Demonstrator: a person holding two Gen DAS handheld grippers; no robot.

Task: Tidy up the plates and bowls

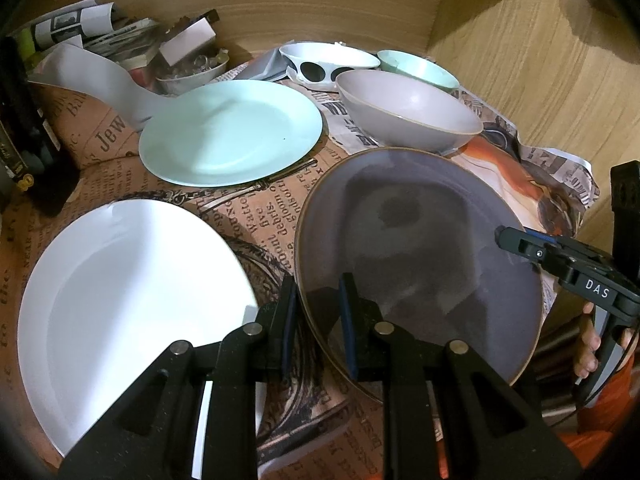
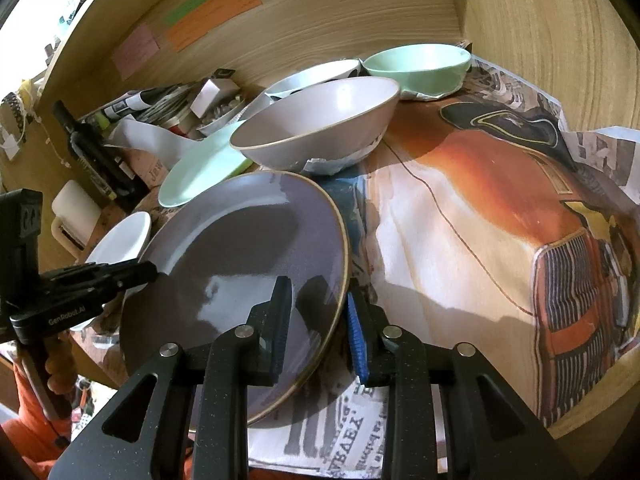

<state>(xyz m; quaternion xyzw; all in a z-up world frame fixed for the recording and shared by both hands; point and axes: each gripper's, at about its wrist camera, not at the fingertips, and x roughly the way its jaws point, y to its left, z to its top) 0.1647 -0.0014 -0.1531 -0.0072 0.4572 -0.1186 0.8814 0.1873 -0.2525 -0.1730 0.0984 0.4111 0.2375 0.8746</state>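
A dark purple-grey plate point(image 1: 420, 248) with a brown rim lies on the newspaper. My left gripper point(image 1: 318, 320) is open and straddles its left rim, one finger inside, one outside. My right gripper point(image 2: 318, 326) is open and straddles the right rim of the same plate point(image 2: 240, 264). A white plate point(image 1: 128, 304) lies to the left, a mint plate point(image 1: 232, 132) behind it. A grey bowl point(image 1: 408, 108), a white bowl with black spots point(image 1: 328, 60) and a mint bowl point(image 1: 416, 68) stand at the back.
Wooden walls point(image 2: 540, 20) close the back and right of the shelf. Clutter of papers and a small box point(image 1: 188, 40) sits at the back left, with a dark bottle point(image 2: 96, 152). Printed newspaper point(image 2: 480, 220) covers the surface to the right.
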